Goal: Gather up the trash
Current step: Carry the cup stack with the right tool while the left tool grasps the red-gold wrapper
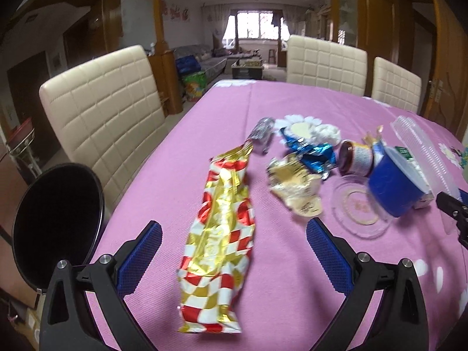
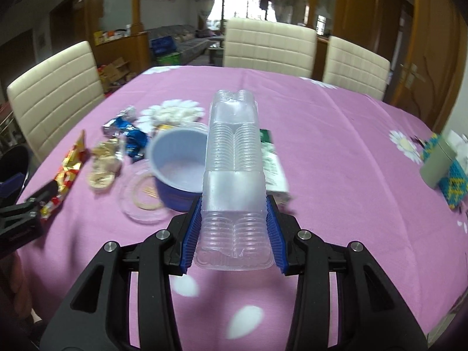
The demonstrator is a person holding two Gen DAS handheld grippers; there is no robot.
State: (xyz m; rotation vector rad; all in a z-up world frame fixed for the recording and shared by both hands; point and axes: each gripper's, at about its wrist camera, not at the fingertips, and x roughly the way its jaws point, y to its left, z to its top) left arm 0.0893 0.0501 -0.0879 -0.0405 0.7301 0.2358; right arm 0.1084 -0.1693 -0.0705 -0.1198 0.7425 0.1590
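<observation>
Left gripper (image 1: 234,239) open, straddling red-gold checkered wrapper (image 1: 220,234) on pink tablecloth (image 1: 292,102).

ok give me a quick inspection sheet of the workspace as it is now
Surface: pink tablecloth with white flower prints.
Job's things: red-gold wrapper lying flat; gold foil, blue wrapper, silver wrapper, brown jar on its side, blue cup, clear lid, green carton.
Clutter: beaded box at the right edge.
Grippers: left gripper open around the red-gold wrapper; right gripper shut on clear plastic container.
Cables: nothing seen.
Surroundings: cream chairs, black bin beside the table.
</observation>
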